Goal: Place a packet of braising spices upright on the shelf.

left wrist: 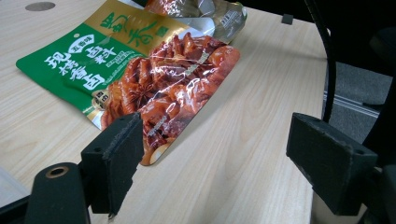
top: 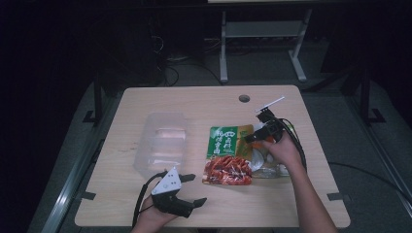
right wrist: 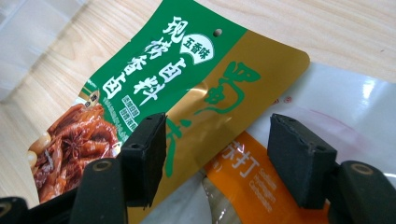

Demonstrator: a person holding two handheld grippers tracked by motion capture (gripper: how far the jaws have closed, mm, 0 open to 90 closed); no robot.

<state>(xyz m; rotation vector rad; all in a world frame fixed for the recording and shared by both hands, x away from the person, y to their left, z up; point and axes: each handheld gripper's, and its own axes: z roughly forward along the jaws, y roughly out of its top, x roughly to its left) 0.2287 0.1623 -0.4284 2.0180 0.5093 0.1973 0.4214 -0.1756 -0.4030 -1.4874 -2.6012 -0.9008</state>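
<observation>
A light wooden table [top: 145, 204] is seen from above, with a round cable hole [top: 244, 98] near its far edge. A clear plastic container [top: 162, 143] lies on the left half of the tabletop. Just right of it, a green and gold seasoning packet [top: 227, 155] printed with a picture of red braised meat lies flat at mid-table. A second packet, white with an orange band [right wrist: 261, 186], is partly tucked under the right edge of the first, as is shown in the right gripper view. The left gripper [top: 193, 189] is held low over the near edge of the table, close to the lower left corner of the green packet; its jaws are seen spread wide apart with nothing between them, and in the left gripper view only bare tabletop and the packet's near corner [left wrist: 154, 154] are framed between them. The right gripper [top: 253, 138] is held over the upper right corner of the green packet, where the two packets overlap. Its jaws are parted, and the gold edge of the green packet [right wrist: 210, 116] is framed between them, but contact with either packet cannot be confirmed.
</observation>
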